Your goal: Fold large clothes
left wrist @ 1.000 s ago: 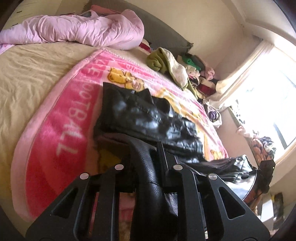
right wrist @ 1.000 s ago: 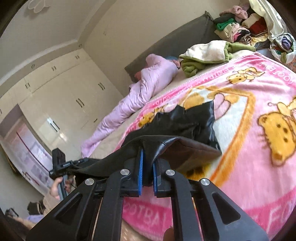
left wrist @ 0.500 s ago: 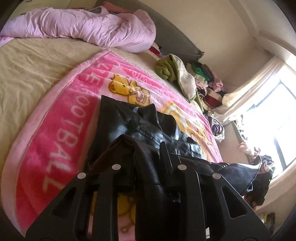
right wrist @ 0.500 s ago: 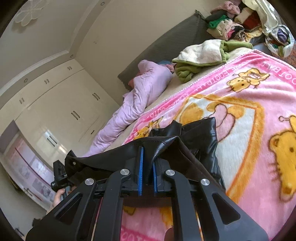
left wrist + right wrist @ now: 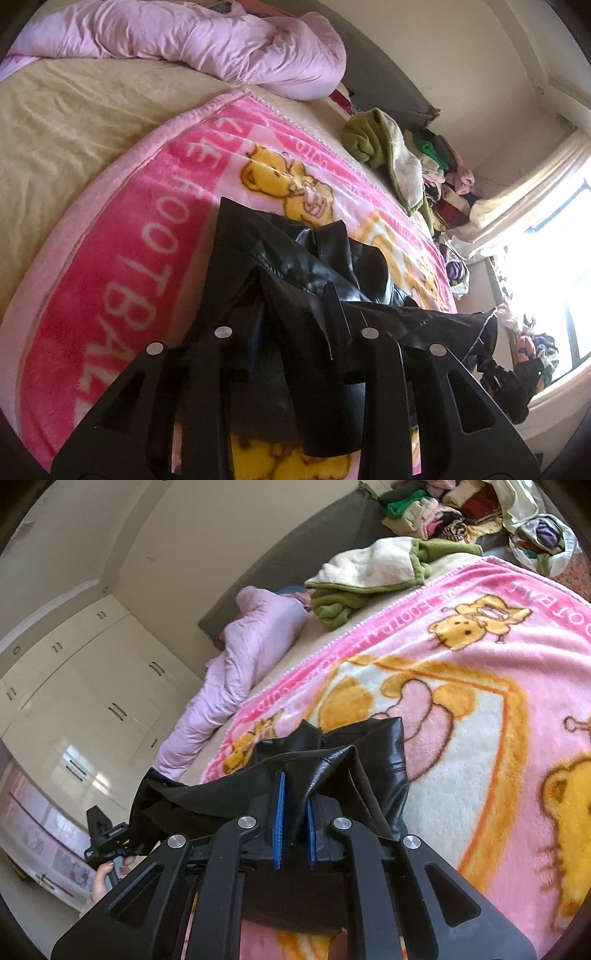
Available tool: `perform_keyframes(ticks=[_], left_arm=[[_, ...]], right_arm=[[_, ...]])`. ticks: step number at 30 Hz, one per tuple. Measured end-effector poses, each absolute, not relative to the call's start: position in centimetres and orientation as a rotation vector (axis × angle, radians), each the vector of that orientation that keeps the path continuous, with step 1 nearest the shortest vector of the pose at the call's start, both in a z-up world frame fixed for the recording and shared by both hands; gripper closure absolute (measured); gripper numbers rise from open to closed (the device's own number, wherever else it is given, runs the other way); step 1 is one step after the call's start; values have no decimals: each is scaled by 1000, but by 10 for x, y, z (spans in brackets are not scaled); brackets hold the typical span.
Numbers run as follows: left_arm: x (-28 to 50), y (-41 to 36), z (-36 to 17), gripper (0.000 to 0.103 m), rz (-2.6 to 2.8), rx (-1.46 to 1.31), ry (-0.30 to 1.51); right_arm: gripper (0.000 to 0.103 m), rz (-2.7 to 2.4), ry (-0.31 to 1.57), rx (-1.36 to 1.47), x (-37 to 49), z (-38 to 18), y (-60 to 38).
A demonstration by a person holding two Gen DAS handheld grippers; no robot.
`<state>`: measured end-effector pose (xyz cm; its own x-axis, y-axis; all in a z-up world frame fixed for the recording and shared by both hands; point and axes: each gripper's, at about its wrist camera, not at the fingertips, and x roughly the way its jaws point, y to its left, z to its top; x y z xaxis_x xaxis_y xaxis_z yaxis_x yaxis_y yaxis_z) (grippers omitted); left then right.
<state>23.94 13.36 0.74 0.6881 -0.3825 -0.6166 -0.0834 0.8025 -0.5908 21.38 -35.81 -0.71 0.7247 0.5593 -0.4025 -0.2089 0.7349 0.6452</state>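
A black leather jacket point(image 5: 295, 254) lies on the pink cartoon blanket point(image 5: 122, 258), its near hem lifted off the bed. My left gripper point(image 5: 295, 325) is shut on one corner of the hem, and black leather covers its fingers. My right gripper point(image 5: 294, 805) is shut on the other corner of the jacket point(image 5: 384, 753), with leather pinched between its blue pads point(image 5: 279, 823). The hem stretches taut between the two grippers. The left gripper point(image 5: 107, 838) also shows at the far left of the right wrist view, the right gripper point(image 5: 513, 380) at the far right of the left wrist view.
A lilac quilt point(image 5: 192, 40) lies bunched at the head of the bed on a beige sheet point(image 5: 55, 122). A green and cream blanket point(image 5: 373, 572) and a pile of clothes point(image 5: 454, 509) sit at the far corner. White wardrobes point(image 5: 74, 709) stand left; a bright window point(image 5: 554, 258) is right.
Both grippers have carried the lifted hem higher and forward over the jacket toward the head of the bed. More of the jacket is folded under the raised edge.
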Motion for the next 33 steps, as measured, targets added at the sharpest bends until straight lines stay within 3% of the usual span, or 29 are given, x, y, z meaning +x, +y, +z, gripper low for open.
perform_keyframes(ticks=[6,8,10,11,19,22,25,31,33], left_arm=[[237,129,9,78,-155,-613,767],[236,128,11,78,-146,-598,751],[234,125,14,74,-138,-587,732],[232,123,15,72,-137,-583,719],[227,114,29,66,-81,-488,626],[239,110,17,65,-46,-435,661],[256,103,1,57,-19,-351,714],[292,94,-33,51,-9,-223,823],[299,90,-37,53,-18,-188,831]], right_arm=[[86,405,654,597,224,-15,-355],[81,388,651,591,224,-15,-355],[67,357,636,586,222,-14,-359],[65,342,620,576,221,-13,-361],[63,276,593,416,218,-8,-360],[57,254,608,300,226,-11,-345],[49,226,644,181,241,-20,-328],[48,196,740,64,285,-49,-305],[48,181,783,80,299,-60,-305]])
